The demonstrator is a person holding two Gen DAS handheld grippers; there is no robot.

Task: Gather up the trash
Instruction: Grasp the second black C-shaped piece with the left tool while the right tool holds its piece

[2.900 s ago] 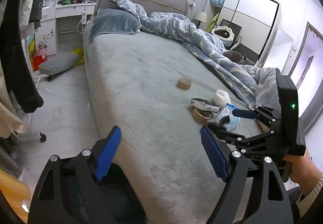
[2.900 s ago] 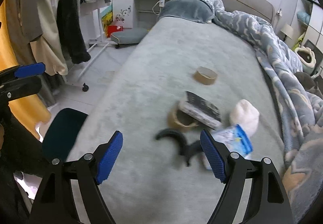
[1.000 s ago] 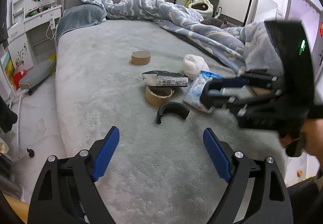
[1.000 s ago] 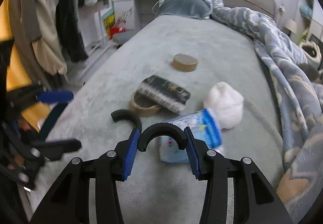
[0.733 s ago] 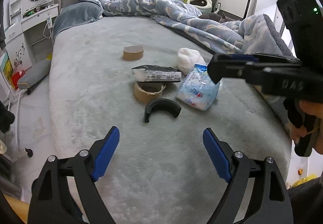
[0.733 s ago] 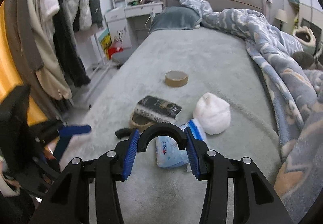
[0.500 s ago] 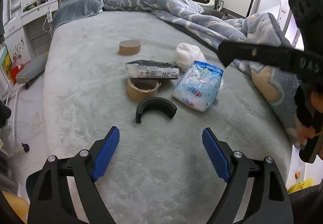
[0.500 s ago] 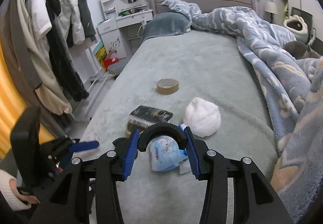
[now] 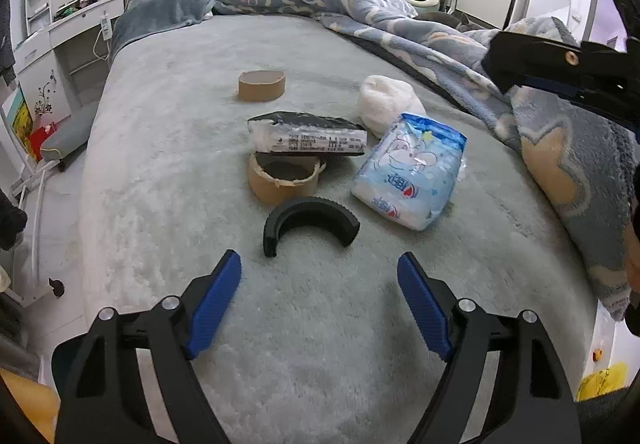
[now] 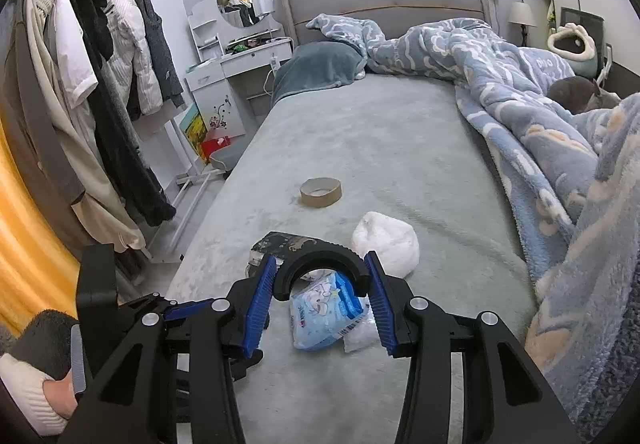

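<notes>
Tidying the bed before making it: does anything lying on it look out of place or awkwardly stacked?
Yes. A black-and-white packet lies tilted across a cardboard tape roll, half covering its opening. A black curved plastic piece and an opened blue wipes pack also litter the grey bed cover.

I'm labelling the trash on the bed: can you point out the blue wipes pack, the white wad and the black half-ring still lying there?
blue wipes pack [image 9: 408, 172], left wrist view, middle of its printed face.
white wad [image 9: 386, 104], left wrist view, its top.
black half-ring [image 9: 310, 210], left wrist view, crown of the arc.
</notes>
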